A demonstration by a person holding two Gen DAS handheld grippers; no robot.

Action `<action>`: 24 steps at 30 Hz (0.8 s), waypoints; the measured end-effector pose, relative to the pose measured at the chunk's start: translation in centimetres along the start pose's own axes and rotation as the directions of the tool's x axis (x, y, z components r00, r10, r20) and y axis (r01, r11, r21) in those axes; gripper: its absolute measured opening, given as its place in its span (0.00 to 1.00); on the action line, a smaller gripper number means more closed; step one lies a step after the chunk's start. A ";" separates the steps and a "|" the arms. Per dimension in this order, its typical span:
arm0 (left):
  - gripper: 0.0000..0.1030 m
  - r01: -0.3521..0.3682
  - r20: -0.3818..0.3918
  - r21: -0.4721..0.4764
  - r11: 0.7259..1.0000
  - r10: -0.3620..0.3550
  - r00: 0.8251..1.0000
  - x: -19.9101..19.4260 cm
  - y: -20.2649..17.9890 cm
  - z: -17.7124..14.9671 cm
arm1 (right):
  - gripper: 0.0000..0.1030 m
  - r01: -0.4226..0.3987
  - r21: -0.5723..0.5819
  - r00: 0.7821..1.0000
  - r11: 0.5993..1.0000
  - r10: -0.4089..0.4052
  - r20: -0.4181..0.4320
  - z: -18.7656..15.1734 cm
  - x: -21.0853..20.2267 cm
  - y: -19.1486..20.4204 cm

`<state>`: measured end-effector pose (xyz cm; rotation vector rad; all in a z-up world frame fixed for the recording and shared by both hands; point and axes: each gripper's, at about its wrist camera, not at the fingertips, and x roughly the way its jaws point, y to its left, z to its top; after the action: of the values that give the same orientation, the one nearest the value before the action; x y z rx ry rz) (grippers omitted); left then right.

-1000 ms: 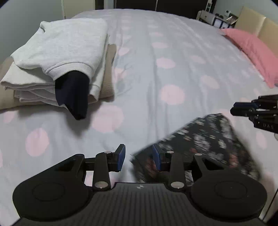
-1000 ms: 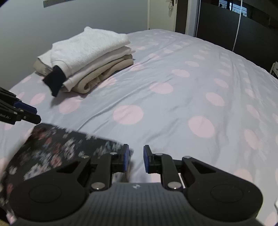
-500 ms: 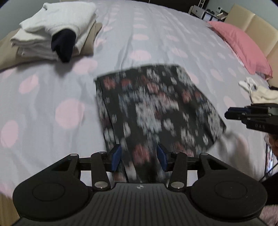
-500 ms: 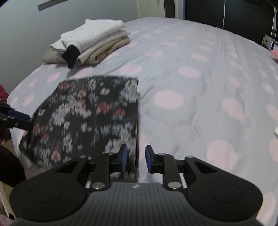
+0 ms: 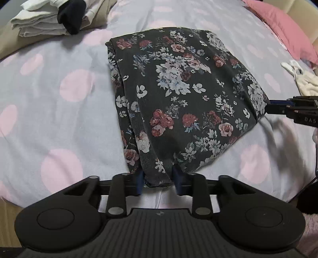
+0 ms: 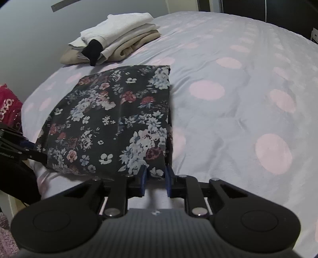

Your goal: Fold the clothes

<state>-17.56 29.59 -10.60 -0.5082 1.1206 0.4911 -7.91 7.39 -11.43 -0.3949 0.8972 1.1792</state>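
A dark floral garment (image 5: pixel 178 95) lies spread on the bed, its near edge raised. My left gripper (image 5: pixel 158 179) is shut on its near left corner. My right gripper (image 6: pixel 156 179) is shut on its near right corner; the garment (image 6: pixel 111 121) stretches away from both toward the stack. The right gripper also shows at the right edge of the left wrist view (image 5: pixel 294 110), and the left gripper at the left edge of the right wrist view (image 6: pixel 17 150).
A stack of folded white and beige clothes with a black cuff (image 5: pixel 65 17) (image 6: pixel 117 39) sits at the far left of the polka-dot bed (image 6: pixel 238 99). A pink pillow (image 5: pixel 284 27) and a white garment (image 5: pixel 302 79) lie at the right. A red bag (image 6: pixel 8 107) stands beside the bed.
Both grippers pulled back toward the bed's near edge, drawing the floral garment out flat over the sheet. The folded stack now appears farther away.
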 end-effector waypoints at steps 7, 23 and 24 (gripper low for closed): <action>0.09 0.008 0.123 -0.056 0.998 -0.001 0.992 -3.7 1.3 0.6 | 0.06 0.132 -0.161 0.989 0.978 -0.119 0.088 0.6 -1.5 2.6; 0.14 0.005 -0.046 -0.140 0.990 -0.012 0.999 -0.9 5.2 0.7 | 0.03 0.143 -0.081 0.987 0.986 -0.148 -0.061 0.0 1.8 0.7; 0.16 -0.024 -0.053 -0.133 0.991 0.017 0.998 -0.8 5.1 0.7 | 0.03 0.187 -0.097 0.979 0.978 -0.194 -0.069 -0.2 1.8 0.6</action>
<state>-20.42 33.96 -10.34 -0.6299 1.1484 0.5768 -8.33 8.60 -12.81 -0.5912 0.8553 1.0349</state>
